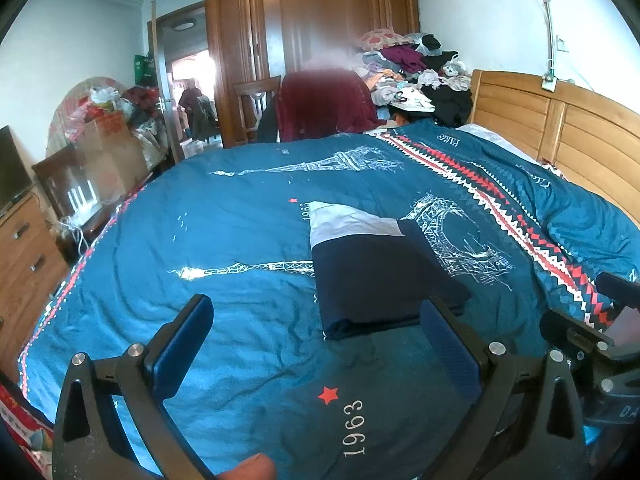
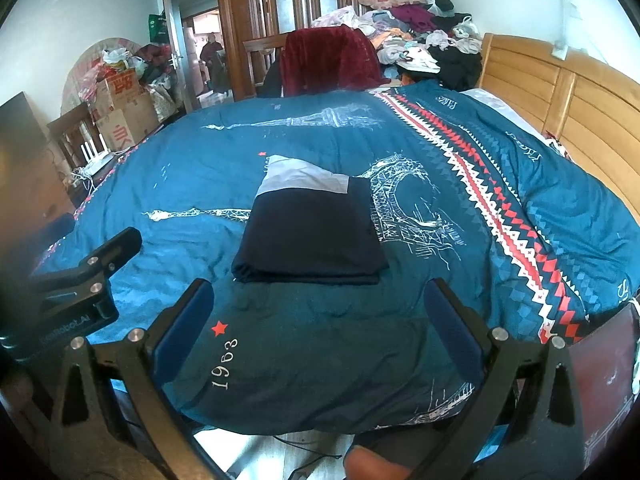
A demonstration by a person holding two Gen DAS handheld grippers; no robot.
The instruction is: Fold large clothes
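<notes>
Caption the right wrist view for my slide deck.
Open right claw hovers before a folded navy-and-grey garment on a teal Paris-print duvet.

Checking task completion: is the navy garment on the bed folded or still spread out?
Folded. The navy garment lies as a compact rectangle with stacked layers at its near edge on the blue duvet; both grippers are open and clear of it.

Bed (image 2: 560, 92), blue quilt (image 2: 320, 340), folded navy garment (image 2: 312, 236)

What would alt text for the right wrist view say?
A folded navy and grey garment lies flat on a teal Paris-print duvet, just beyond the open, empty right tongs. The left tongs show at the left; a wooden headboard stands at the right.
</notes>
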